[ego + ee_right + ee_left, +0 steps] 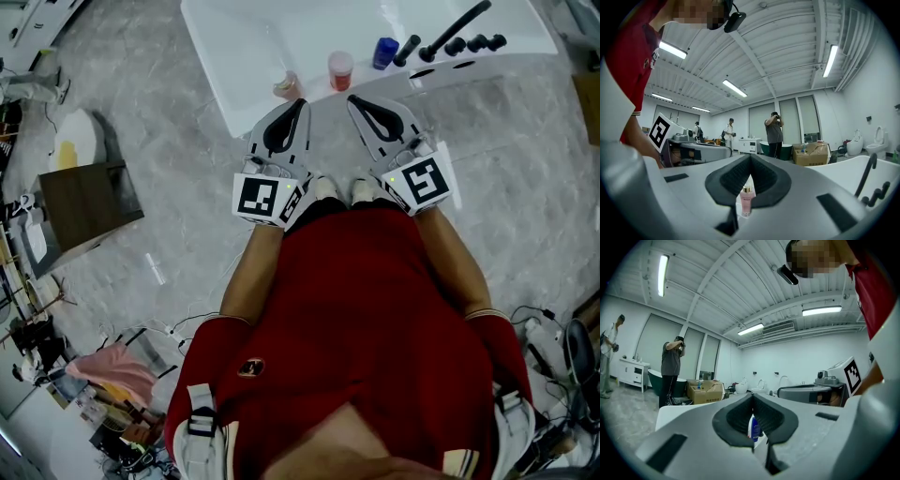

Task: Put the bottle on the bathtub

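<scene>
The white bathtub (244, 56) lies just ahead of me. On its near rim stand three bottles: a pale pink one (289, 87), a red-capped one (340, 70) and a blue one (384, 52). My left gripper (303, 101) and right gripper (351, 97) hover side by side just short of the rim, both shut and empty. In the left gripper view the closed tips (752, 397) frame the blue bottle (754, 427) beyond them. The right gripper view shows the closed tips (750, 157) with the pink bottle (746, 199) standing beyond them.
A black faucet (450, 36) with knobs sits on the tub's right rim. A brown box (89, 202) and cables lie on the marble floor at left. Other people (774, 129) and a cardboard box (705, 391) are farther off in the room.
</scene>
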### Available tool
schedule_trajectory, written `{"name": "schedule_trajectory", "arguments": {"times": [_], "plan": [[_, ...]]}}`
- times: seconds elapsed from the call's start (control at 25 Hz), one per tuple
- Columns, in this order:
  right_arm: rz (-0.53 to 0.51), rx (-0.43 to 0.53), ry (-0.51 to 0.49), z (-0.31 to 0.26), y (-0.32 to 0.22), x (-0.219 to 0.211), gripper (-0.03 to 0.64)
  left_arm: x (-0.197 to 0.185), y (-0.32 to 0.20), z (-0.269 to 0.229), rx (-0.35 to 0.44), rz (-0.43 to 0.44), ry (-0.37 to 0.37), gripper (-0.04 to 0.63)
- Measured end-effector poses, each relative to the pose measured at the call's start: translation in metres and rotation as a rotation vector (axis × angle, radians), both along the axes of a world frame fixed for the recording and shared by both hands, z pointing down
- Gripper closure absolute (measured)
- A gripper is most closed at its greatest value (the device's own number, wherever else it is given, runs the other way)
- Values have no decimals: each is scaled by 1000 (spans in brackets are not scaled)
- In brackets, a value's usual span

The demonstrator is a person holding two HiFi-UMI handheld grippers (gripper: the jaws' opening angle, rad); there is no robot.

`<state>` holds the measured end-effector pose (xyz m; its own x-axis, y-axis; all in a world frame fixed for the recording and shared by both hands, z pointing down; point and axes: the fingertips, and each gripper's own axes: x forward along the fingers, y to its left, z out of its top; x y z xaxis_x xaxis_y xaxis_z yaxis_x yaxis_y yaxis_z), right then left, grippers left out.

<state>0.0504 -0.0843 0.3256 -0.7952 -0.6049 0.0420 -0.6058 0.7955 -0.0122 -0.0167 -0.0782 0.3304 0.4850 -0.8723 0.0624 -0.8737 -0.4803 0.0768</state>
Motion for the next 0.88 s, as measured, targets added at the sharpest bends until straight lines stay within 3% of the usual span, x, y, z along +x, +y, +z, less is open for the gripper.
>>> {"name": "schedule_trajectory", "arguments": {"times": [0.88], "plan": [[-2,16,-20,-11,11,2,621,7,17,-17,29,30,-17,589]]}}
